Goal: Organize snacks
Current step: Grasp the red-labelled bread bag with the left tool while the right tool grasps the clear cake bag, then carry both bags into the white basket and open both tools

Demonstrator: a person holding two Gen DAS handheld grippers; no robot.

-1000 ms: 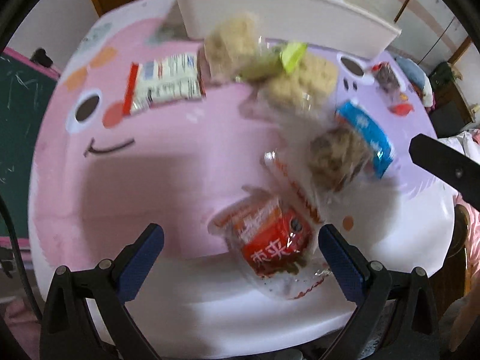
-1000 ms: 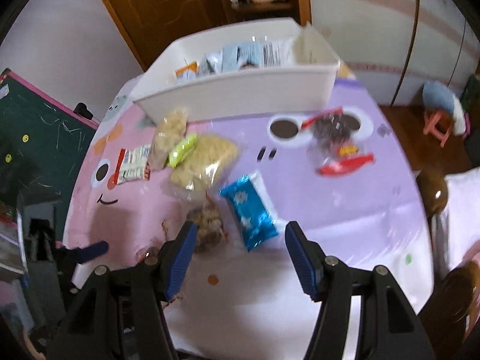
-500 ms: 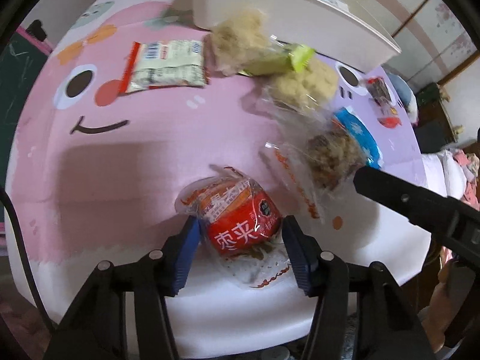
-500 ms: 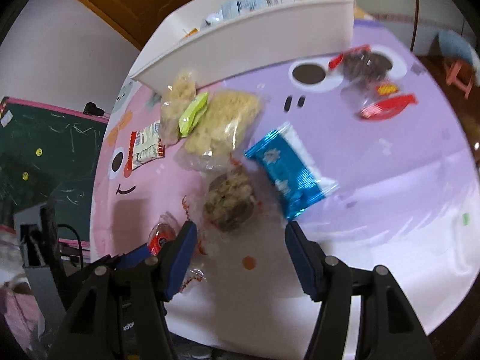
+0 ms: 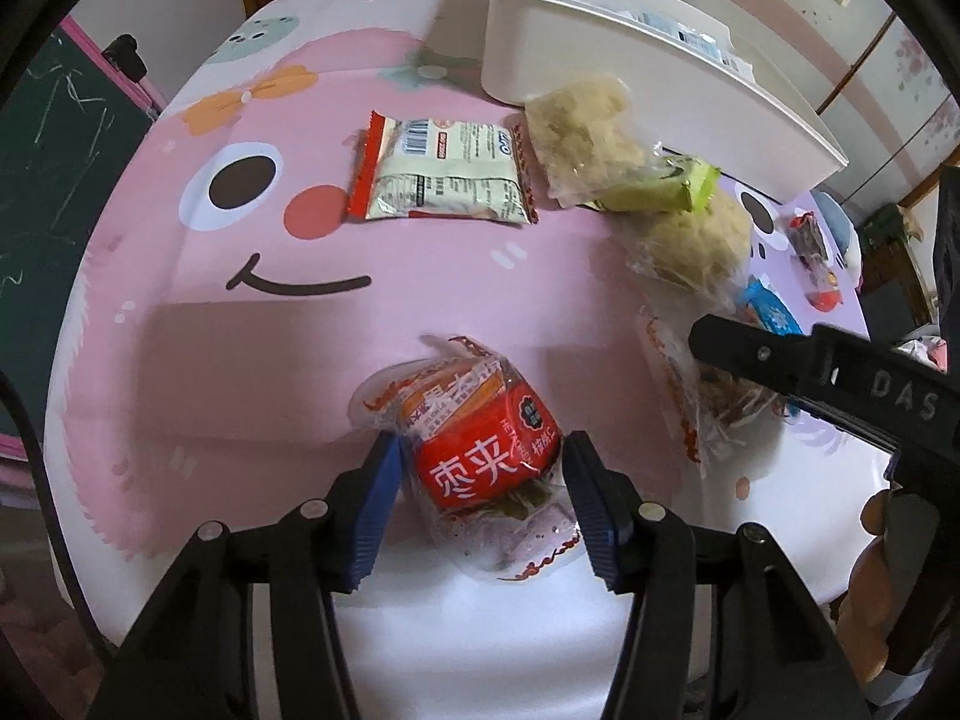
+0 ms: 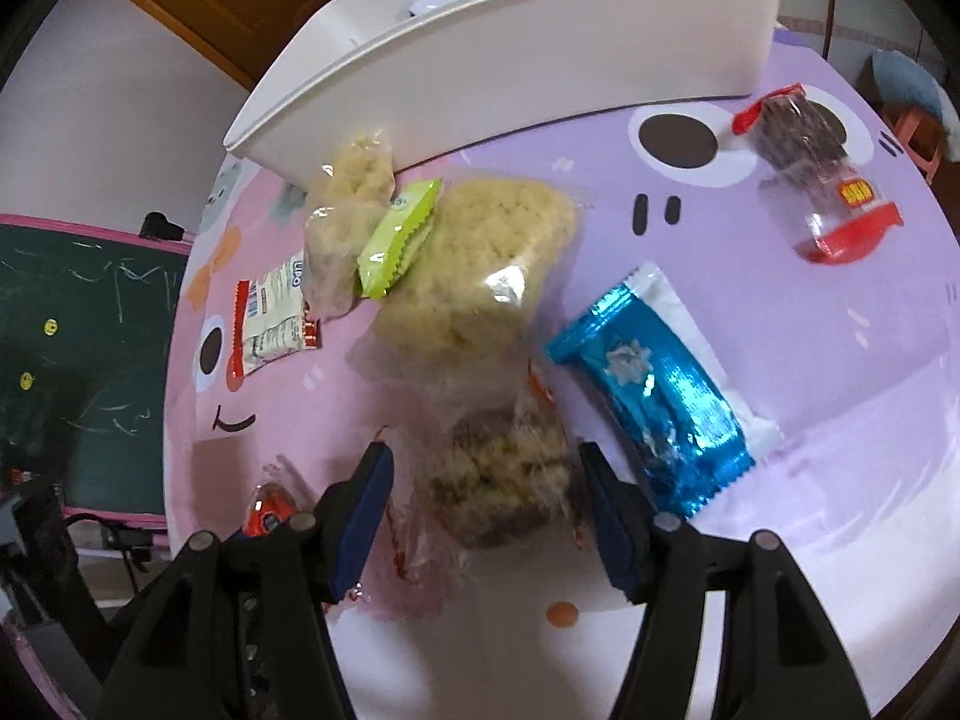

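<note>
Left wrist view: left gripper [image 5: 480,480] clenches the red snack pack [image 5: 487,453] for the far white bin [image 5: 600,60]; right gripper [image 6: 486,498] straddles the brown cake [image 6: 504,480], jaws parted, ungripped.

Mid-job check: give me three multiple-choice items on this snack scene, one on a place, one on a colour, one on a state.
1. The green packet lies
A. inside the white bin
B. on two clear bags of pale snack
C. beside the blue packet

2. The label on the snack in the left gripper is
A. red
B. blue
C. yellow

3. The right gripper is
A. shut on nothing
B. lifting the blue packet
C. open around the brown cake

Answers: 1 B, it overlaps both bags. 2 A, red label between the pads. 3 C, gaps on both sides.
</note>
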